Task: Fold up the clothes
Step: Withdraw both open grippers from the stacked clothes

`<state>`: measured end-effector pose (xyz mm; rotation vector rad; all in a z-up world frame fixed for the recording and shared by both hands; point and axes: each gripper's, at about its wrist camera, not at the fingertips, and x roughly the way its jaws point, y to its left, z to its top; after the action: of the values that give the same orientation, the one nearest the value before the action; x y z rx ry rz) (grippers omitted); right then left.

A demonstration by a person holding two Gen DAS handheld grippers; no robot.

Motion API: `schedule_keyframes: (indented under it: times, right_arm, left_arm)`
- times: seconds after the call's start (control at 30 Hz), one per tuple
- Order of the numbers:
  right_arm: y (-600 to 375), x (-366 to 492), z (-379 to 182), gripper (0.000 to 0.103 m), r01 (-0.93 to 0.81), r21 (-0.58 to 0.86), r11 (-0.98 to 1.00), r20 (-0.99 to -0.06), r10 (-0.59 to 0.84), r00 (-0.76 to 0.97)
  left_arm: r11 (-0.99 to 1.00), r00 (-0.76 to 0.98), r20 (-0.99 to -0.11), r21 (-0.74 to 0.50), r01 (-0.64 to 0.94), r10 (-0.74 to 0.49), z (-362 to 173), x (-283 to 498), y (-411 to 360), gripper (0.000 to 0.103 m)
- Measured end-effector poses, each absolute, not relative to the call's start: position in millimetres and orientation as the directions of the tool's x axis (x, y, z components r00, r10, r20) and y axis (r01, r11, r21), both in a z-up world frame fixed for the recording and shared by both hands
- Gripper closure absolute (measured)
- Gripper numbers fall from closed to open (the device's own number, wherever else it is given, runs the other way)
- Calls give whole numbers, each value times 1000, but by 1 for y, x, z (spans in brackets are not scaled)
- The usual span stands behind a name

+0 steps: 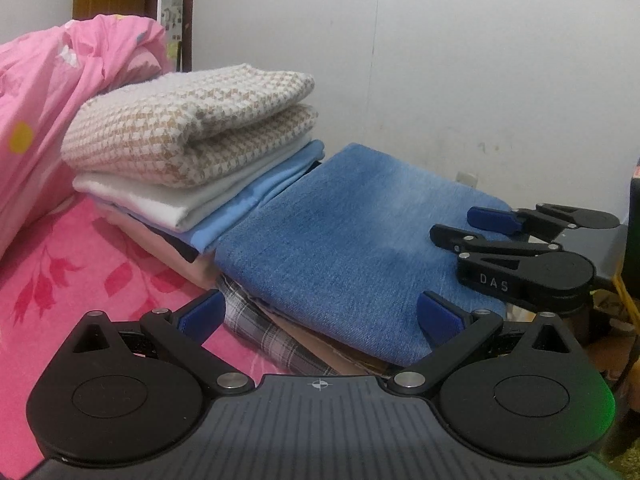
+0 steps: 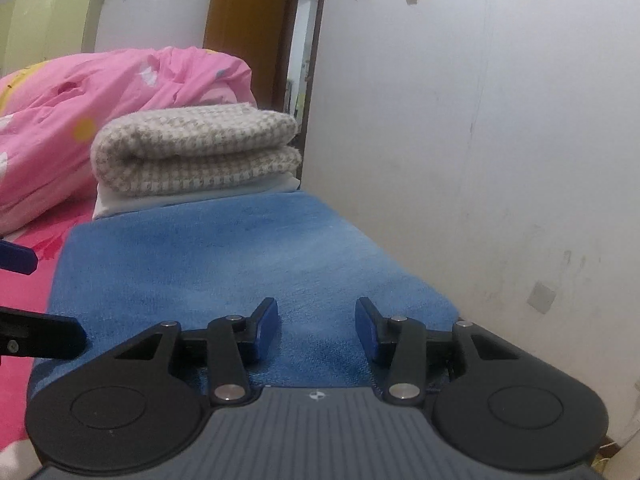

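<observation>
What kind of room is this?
Likely a bedroom: a pink quilt bunched on a pink floral sheet, a wardrobe, and folded clothes stacked by the wall.

The left wrist camera sits low at bed level, looking forward between spread jaws across a folded blue denim garment (image 1: 352, 236) toward a white wall (image 1: 460, 60). The right wrist camera looks from close above the same denim (image 2: 224, 256), which fills the space between and beyond its jaws. Both views share the beige houndstooth folded cloth (image 1: 188, 128) (image 2: 192, 148) and the rumpled pink quilt (image 1: 60, 92) (image 2: 96, 88).
</observation>
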<state>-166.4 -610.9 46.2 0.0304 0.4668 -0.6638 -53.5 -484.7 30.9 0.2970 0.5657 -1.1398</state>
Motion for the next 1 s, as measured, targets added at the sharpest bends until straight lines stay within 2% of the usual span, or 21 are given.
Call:
schedule_keyframes:
  times: [0.23,0.3,0.4,0.5,0.63,0.9,1.0]
  right_arm:
    - [-602,-183,53,57,615,-92,783,-410,-592,693]
    - [-591,-194,59,54,622,-67,780,-400,-592,700]
    - [-572,-215,68,44,639,-28,769,-392,-597,701]
    - [-552,-243,74,29,652,22,758,-399,-591,701]
    - [-516,-275,78,0,667,49,743,-425,-589,687]
    - [-451,-318,73,0,739,64,671,-513,-613,601]
    - [-435,-326,74,0,760,46,648,-509,-640,576]
  left_arm:
    - [415,325,-550,-42,909,-769,35,-57,-477,0]
    - [420,332,-544,-41,907,-770,39,-58,-470,0]
    - [427,331,-539,-59,902,-774,45,-60,-458,0]
    - [411,304,-535,-90,907,-788,51,-68,-443,0]
    - [373,261,-529,-116,921,-807,56,-86,-420,0]
    - [308,175,-532,-172,936,-829,56,-127,-374,0]
    - [298,157,-533,-189,936,-832,57,-138,-361,0]
